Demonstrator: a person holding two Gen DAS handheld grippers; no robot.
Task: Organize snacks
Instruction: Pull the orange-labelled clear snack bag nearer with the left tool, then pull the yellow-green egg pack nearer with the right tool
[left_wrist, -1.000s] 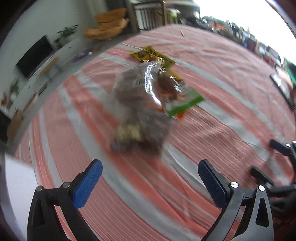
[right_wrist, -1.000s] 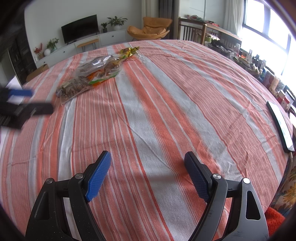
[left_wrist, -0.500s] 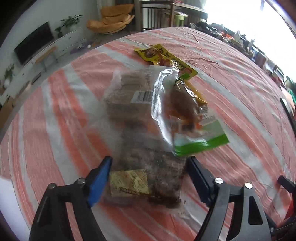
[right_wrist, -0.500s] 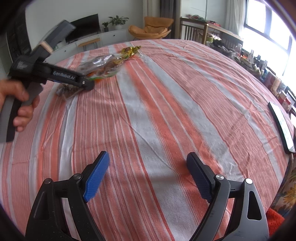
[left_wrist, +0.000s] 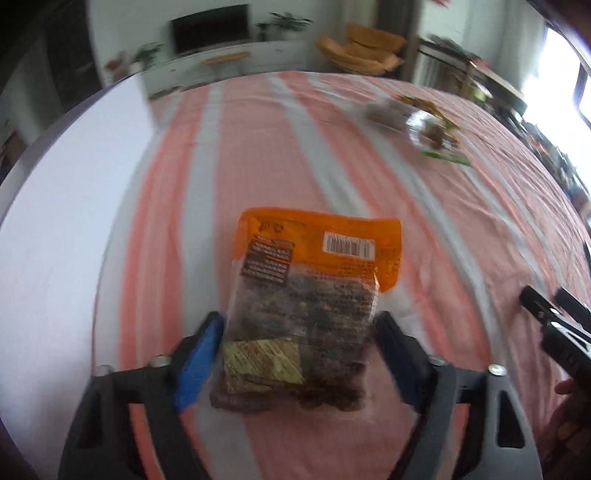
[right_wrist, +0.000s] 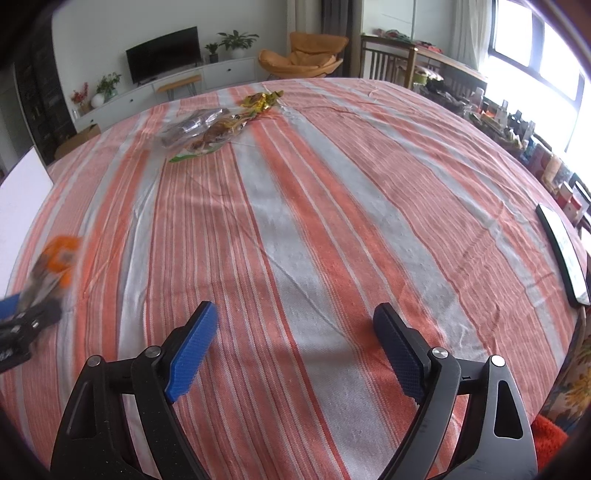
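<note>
A snack packet (left_wrist: 314, 295) with an orange top and dark contents sits between the blue pads of my left gripper (left_wrist: 299, 332). Both pads touch its sides and the jaws are opening. It hangs above the striped tablecloth (left_wrist: 258, 166). In the right wrist view the same packet (right_wrist: 57, 258) shows blurred at the far left, with the left gripper (right_wrist: 22, 321) below it. The other snack bags (right_wrist: 207, 129) lie in a pile at the far side of the table, a yellow packet (right_wrist: 260, 101) behind them. My right gripper (right_wrist: 295, 332) stands open over bare cloth, nothing between its fingers.
A white board (left_wrist: 66, 221) lies along the table's left edge. A flat black device (right_wrist: 561, 254) rests at the right edge. Shelves of small items line the window side. The right gripper's tips (left_wrist: 554, 321) and a hand show at the left wrist view's right border.
My left gripper closed on the orange-topped packet at the pile and carried it away toward the table's near left side, rolling as it went. The right gripper stayed where it was.
</note>
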